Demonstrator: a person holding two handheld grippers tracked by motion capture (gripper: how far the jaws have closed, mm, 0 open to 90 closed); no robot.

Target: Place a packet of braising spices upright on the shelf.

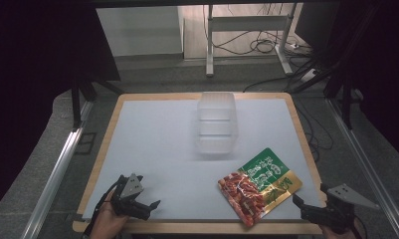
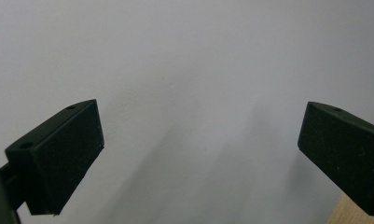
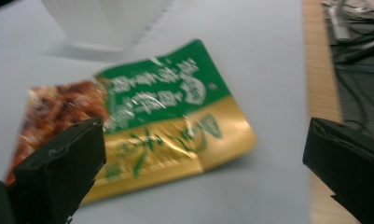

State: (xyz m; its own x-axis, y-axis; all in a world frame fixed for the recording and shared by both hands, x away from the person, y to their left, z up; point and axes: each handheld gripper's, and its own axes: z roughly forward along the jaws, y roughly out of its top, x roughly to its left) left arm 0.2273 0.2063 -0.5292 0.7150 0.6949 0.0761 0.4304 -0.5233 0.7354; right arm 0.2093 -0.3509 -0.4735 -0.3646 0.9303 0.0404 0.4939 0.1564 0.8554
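A flat snack packet (image 1: 260, 185), green and gold with a red food picture, lies on the white table top near the front right. A clear plastic box (image 1: 216, 123) stands open at the middle back. My left gripper (image 1: 146, 205) rests open at the front left, held by a hand, with nothing between its jaws. In the left gripper view its pads (image 2: 63, 156) are wide apart over bare white surface. My right gripper (image 1: 305, 206) is open at the front right corner, just right of the packet. The right gripper view shows the packet (image 3: 161, 116) ahead between the spread jaws, with the box (image 3: 105, 21) beyond it.
The white table top (image 1: 157, 144) has a wooden rim (image 1: 306, 144). Metal rails (image 1: 52, 174) run along both sides of the table. Cables (image 1: 259, 45) and a metal stand lie on the floor behind.
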